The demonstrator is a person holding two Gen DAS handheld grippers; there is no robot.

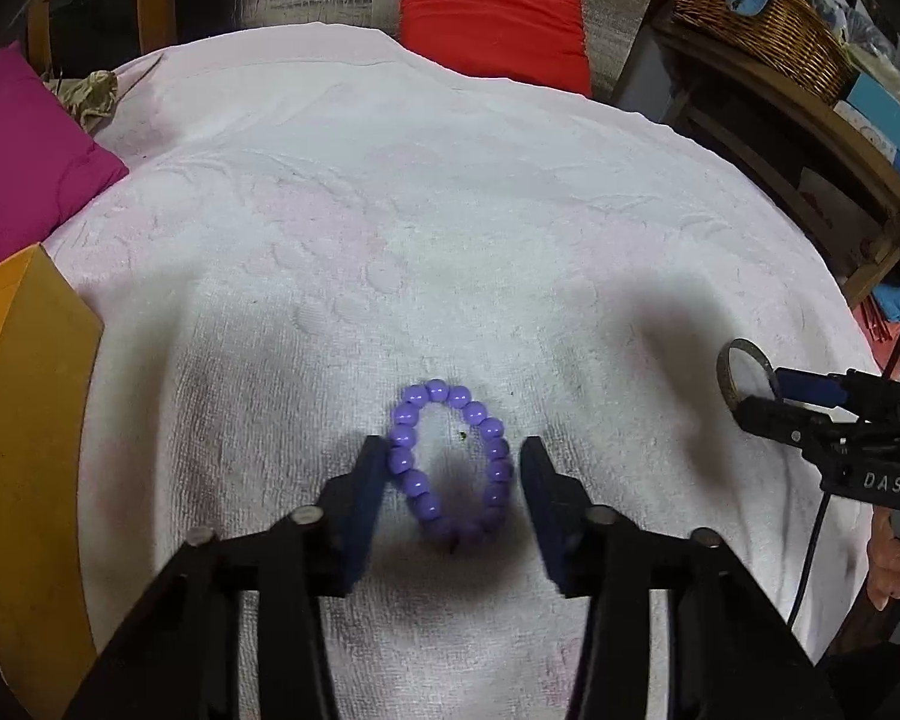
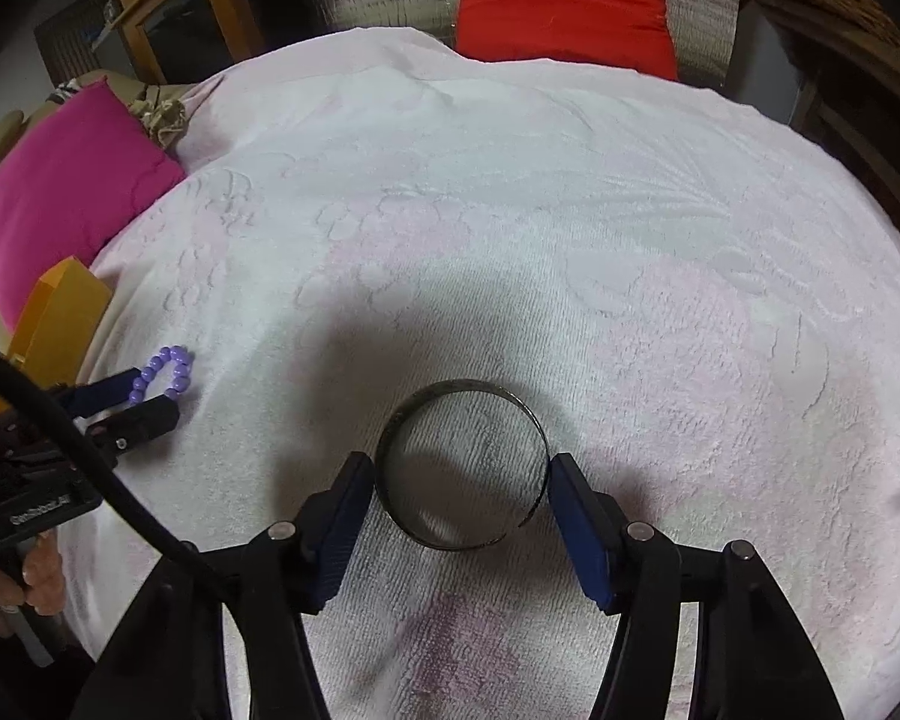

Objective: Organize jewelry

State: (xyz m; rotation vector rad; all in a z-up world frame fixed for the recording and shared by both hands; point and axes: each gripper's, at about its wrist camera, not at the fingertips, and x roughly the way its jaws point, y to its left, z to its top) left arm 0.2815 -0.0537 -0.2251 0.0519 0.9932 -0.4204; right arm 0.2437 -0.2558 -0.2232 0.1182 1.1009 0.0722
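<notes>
A purple bead bracelet [image 1: 450, 462] lies on the white towel [image 1: 450, 210] between the fingers of my left gripper [image 1: 453, 456]. The left finger touches the beads; a small gap shows at the right finger. The left gripper also shows in the right wrist view [image 2: 150, 396] with the beads [image 2: 165, 375] between its fingers. A dark metal bangle [image 2: 462, 465] lies between the fingers of my right gripper [image 2: 459, 471], both pads at its sides. The bangle [image 1: 744, 372] and right gripper [image 1: 762, 393] show at the right edge of the left wrist view.
An orange box [image 1: 24, 420] stands at the towel's left edge, with a magenta cushion [image 1: 24, 150] behind it. A red cushion [image 1: 492, 12] lies at the back. A wicker basket [image 1: 762, 18] sits on a wooden shelf at the right.
</notes>
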